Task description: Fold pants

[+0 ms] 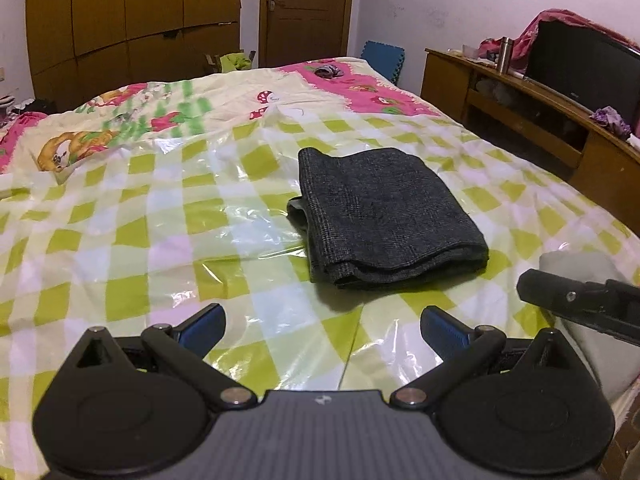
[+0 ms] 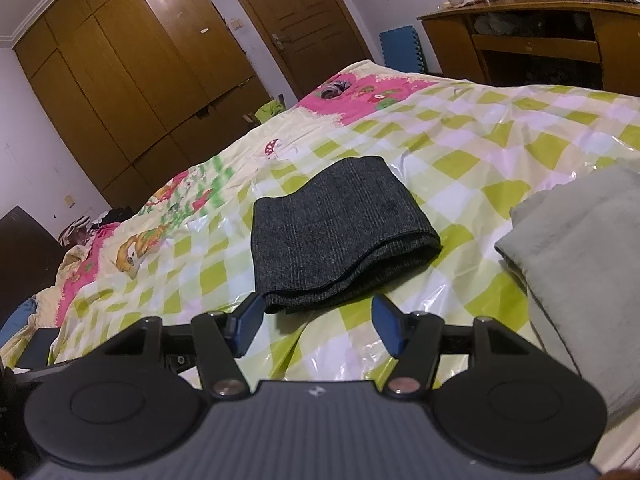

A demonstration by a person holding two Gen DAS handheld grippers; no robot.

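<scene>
Left wrist cam: I'm looking forward along the left gripper (image 1: 322,326), low over the near edge of the bed, angled down, facing the wardrobe (image 1: 132,16) and door (image 1: 306,8) across the room. The folded pants (image 1: 384,216) sit close ahead, slightly right of centre.

Right wrist cam: same kind of view along the right gripper (image 2: 314,326), also low and close, frame tilted, facing the same wall. Pants (image 2: 336,232) are just beyond the fingertips.

Both views share the pants, checked plastic sheet (image 1: 160,208), cartoon quilt (image 1: 160,112), wardrobe, door and wooden desk (image 1: 520,108). The right gripper's tip shows at the left view's right edge.
</scene>
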